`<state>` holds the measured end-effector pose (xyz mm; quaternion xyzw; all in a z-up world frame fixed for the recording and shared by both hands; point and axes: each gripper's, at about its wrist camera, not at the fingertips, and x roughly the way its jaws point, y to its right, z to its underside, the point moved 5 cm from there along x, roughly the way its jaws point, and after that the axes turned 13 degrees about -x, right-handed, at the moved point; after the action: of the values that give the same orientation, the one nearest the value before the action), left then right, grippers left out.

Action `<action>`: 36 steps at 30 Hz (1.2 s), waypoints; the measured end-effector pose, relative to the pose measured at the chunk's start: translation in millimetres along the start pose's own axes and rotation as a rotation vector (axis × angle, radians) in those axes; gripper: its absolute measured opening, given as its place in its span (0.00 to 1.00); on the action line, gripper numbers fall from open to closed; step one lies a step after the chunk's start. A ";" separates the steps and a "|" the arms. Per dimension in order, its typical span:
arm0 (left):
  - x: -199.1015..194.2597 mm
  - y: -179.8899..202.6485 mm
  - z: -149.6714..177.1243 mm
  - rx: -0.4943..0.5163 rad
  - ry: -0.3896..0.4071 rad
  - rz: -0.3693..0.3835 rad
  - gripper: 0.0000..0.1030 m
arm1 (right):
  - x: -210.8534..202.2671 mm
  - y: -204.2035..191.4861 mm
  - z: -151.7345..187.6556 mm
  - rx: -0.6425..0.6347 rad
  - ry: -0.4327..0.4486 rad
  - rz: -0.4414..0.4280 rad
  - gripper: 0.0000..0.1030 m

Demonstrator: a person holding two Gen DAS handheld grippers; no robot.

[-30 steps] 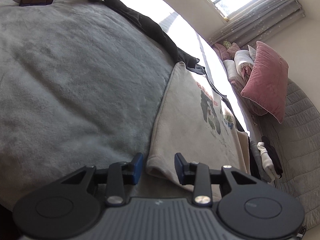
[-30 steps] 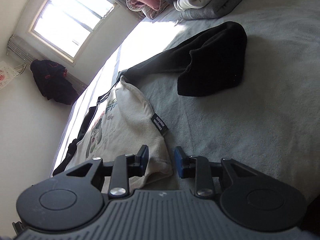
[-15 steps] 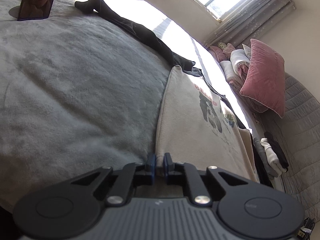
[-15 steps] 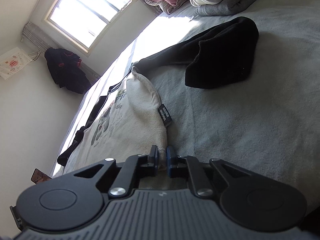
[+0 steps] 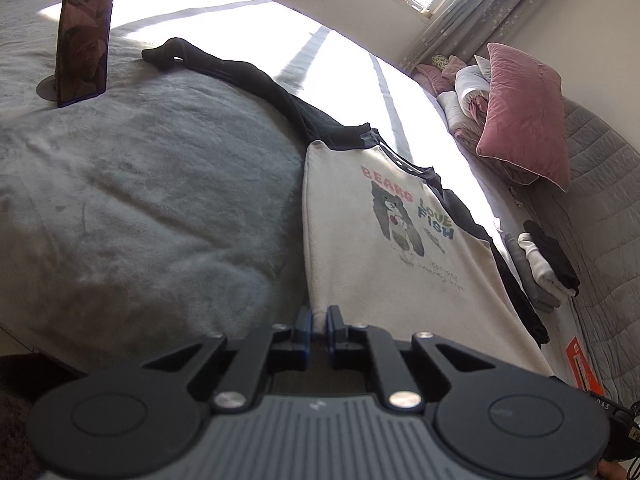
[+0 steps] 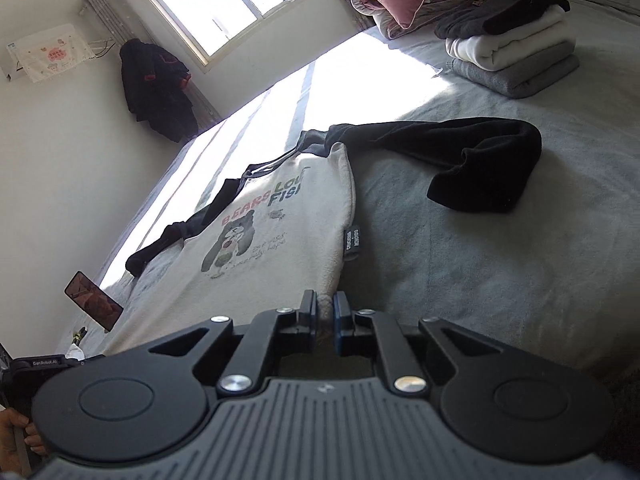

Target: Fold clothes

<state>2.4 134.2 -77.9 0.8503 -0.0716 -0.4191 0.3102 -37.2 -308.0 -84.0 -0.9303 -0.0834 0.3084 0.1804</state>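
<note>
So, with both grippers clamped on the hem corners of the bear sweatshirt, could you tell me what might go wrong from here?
1. The left gripper and right gripper each pinch only a thin edge of the sweatshirt; a corner might slip out during the lift.
2. The black sleeve lies doubled over, so it could get trapped crooked in the fold.
3. The other sleeve ends near the propped phone and might topple it if dragged.

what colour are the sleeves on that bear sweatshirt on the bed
Black, against a cream body. The right wrist view shows it best: one sleeve lies folded over on the grey bedspread.
</note>
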 end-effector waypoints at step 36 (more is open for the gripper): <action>83.8 45.6 -117.1 0.291 0.072 -0.160 0.61 | 72.5 8.7 -85.5 -0.188 -0.105 0.055 0.45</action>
<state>151.0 120.5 -53.7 0.9037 -0.0523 -0.3968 0.1519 72.4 -321.0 -63.1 -0.9276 -0.0957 0.3523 0.0793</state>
